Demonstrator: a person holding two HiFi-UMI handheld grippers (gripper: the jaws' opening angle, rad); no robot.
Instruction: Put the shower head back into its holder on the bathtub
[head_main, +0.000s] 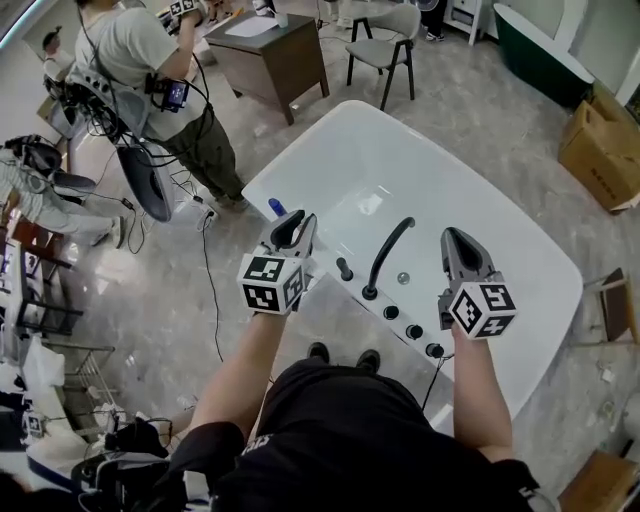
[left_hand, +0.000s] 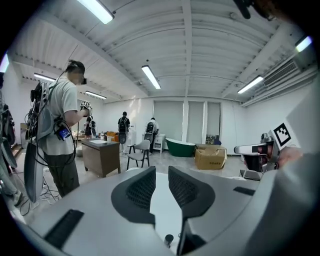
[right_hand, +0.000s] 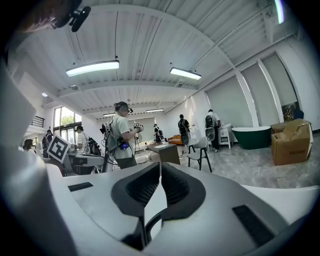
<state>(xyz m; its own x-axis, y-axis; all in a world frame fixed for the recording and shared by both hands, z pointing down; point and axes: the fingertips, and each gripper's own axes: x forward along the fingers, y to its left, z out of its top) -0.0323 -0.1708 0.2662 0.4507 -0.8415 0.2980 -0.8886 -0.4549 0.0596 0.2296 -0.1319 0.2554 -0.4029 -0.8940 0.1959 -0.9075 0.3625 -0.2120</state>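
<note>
Head view puts the shower head, a short black stem, upright on the rim of the white bathtub, below and right of the left gripper jaws. Those jaws stand slightly apart with nothing gripped. A curved black spout rises between the two grippers. The right gripper jaws sit together, empty, above the tub's knobs.

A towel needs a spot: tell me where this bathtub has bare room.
Bare: the basin floor beyond the black spout, and the far rim toward the chair. Crowded: the near rim, lined with spout and knobs.
</note>
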